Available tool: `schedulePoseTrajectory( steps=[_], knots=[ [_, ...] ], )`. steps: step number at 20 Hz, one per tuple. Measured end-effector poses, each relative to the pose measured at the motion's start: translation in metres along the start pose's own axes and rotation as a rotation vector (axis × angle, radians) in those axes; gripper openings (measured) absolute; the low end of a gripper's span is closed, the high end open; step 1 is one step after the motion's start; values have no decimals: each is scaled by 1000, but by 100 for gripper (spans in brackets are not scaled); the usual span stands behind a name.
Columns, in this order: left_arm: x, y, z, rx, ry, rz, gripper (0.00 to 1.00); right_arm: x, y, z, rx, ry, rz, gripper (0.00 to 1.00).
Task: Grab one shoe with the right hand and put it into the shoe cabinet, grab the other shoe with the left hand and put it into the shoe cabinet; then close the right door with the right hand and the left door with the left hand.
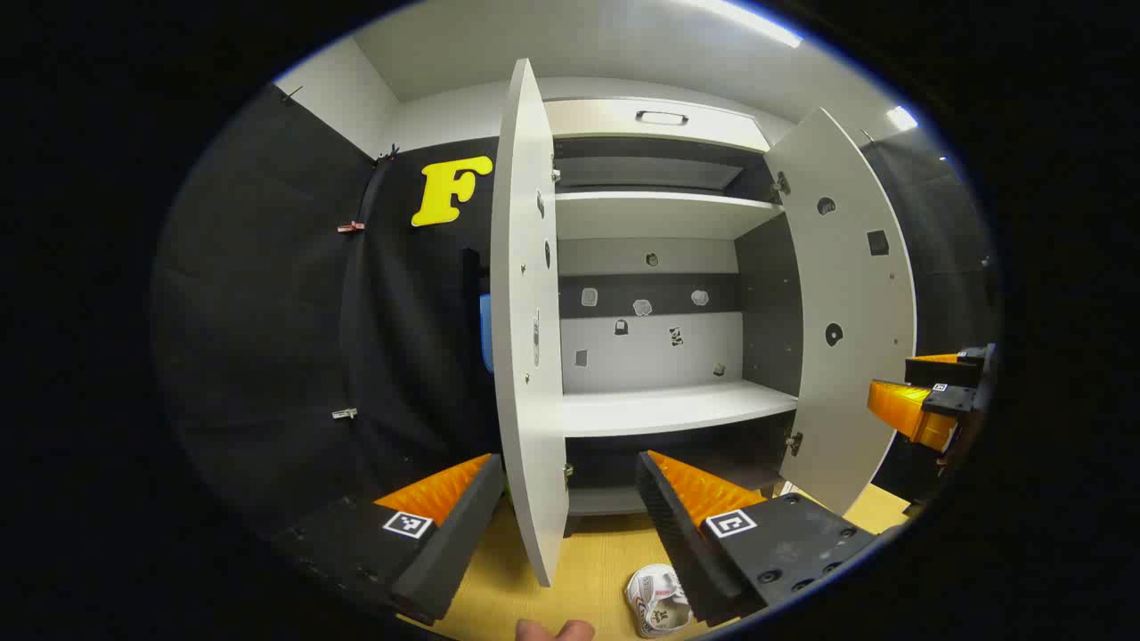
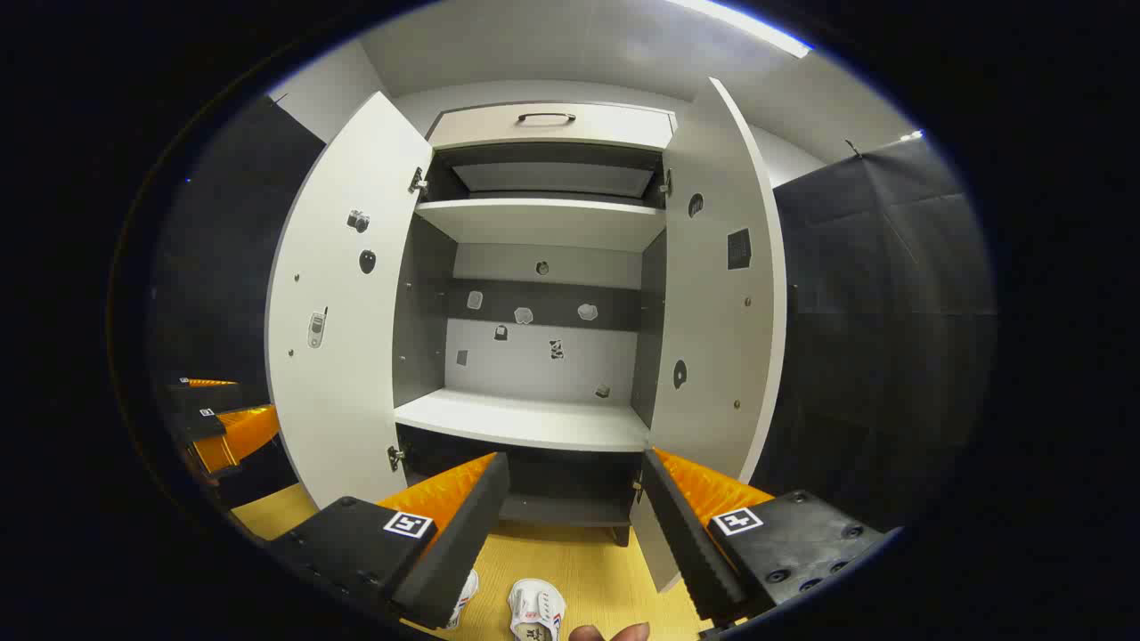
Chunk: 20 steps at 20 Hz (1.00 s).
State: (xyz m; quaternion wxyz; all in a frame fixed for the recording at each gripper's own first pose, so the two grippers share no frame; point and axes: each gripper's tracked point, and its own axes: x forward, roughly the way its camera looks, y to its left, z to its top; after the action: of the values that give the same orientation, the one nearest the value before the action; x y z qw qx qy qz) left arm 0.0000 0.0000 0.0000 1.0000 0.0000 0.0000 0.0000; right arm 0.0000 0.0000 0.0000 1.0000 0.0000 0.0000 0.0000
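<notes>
We are at the start: both shoes (image 2: 534, 610) lie on the floor (image 2: 588, 561) in front of the cabinet (image 2: 534, 418), 2 doors open, shelves w/o shoes. Left gripper (image 1: 570, 525) and right gripper (image 2: 574, 525) have fingers apart, holding nothing. All steps remain.

The cabinet (image 2: 543, 418) has white doors and white shelves, with dark grey side walls and a dark band across its pale back panel. Small black and grey stickers dot the left door (image 2: 343, 303), the right door (image 2: 717, 294) and the back panel. The drawer front on top is pale with a dark handle (image 2: 546, 116). The floor (image 2: 588, 570) is yellow wood-grain. The shoes (image 2: 534, 610) are white with red and blue stripes.
</notes>
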Motion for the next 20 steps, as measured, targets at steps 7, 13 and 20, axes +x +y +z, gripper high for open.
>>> schedulePoseTrajectory(
  steps=[7,13,20],
  knots=[
    [3,-1,-4,1,6,-2,95,5,-1,0,8,6,0,98],
    [3,-1,-3,6,3,0,95,6,3,2,1,2,12,98],
    [3,-1,-5,1,8,4,95,5,4,-11,-1,35,11,98]
  ],
)
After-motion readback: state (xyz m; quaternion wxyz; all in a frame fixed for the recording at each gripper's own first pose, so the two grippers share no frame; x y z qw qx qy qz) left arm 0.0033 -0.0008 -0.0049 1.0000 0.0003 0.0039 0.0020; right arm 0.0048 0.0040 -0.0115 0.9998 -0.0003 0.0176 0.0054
